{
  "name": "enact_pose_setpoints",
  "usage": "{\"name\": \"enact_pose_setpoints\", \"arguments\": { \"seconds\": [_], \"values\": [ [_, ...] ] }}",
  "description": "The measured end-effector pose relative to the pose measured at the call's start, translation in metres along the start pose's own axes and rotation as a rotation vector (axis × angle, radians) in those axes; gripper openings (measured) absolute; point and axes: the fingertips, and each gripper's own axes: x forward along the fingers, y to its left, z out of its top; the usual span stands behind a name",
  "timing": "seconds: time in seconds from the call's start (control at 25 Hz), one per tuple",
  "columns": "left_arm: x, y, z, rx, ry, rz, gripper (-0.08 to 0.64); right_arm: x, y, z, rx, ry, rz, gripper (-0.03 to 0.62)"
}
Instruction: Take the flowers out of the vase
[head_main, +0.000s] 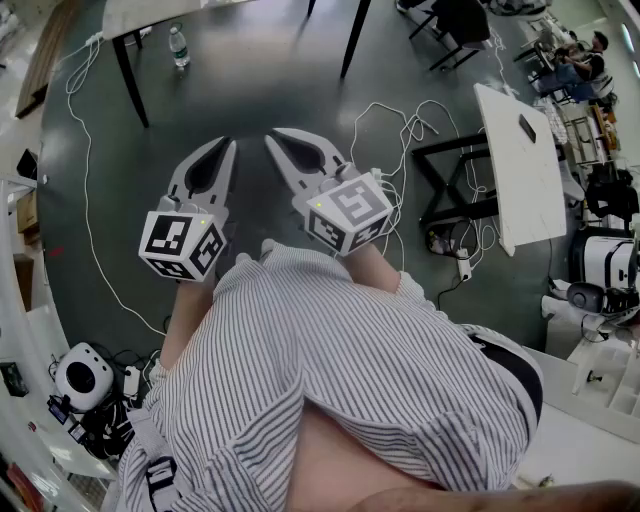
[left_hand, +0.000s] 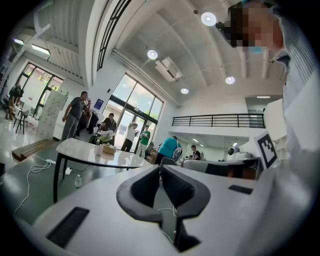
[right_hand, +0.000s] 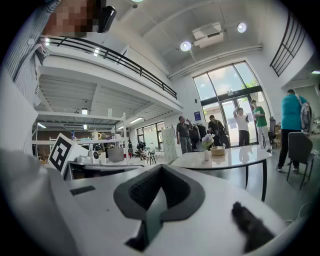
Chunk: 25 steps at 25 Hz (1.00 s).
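L gripper (head_main: 224, 148) & R gripper (head_main: 278, 140) sit side by side just ahead of the person's striped shirt (head_main: 350, 360). Both are over a dark floor (head_main: 250, 90) strewn w/ white cables (head_main: 85, 170).

Jaws: in its own view the L gripper (left_hand: 161, 168) has both jaws pressed together, tips meeting, nothing btwn them. The R gripper (right_hand: 160, 168) is the same: closed tight, empty.

Task items: flowers (right_hand: 207, 141), a pale bunch, stand upright in a small white vase (right_hand: 207, 155) on a table (right_hand: 245, 156) across the room, well apart from both grippers. A bowl (right_hand: 218, 150) is just beside the vase. The left gripper view shows the same set from the other side: flowers (left_hand: 106, 136), vase (left_hand: 99, 149), bowl (left_hand: 109, 149). People (right_hand: 184, 132) stand near the glass doors behind.

Writing:
- Each gripper's cube (head_main: 182, 245) carries black-&-white square codes; the R one's top face has a blocky pattern.
- The bottle (head_main: 180, 47) stands on the floor by a table leg, label too small to read.
- The blue sign (right_hand: 197, 115) next to the doors has text too small to read.
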Motion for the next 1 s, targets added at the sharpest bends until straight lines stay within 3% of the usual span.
{"name": "enact_pose_setpoints", "arguments": {
  "seconds": [0.28,0.48,0.76,1.0],
  "values": [
    [0.014,0.002,-0.005,0.016,0.037,0.010,0.015,0.007,-0.017,-0.007,0.024,0.030,-0.035,0.014],
    [0.018,0.004,-0.008,-0.001,0.032,-0.003,0.015,0.010,-0.017,-0.015,0.080,0.047,-0.002,0.012],
    [0.029,0.002,-0.009,-0.009,0.030,-0.009,0.015,0.010,-0.027,-0.010,0.053,0.031,0.000,0.014],
    [0.048,-0.001,-0.003,-0.017,0.030,-0.021,0.015,0.014,-0.042,0.001,0.010,0.017,0.074,0.014]
  ]
}}
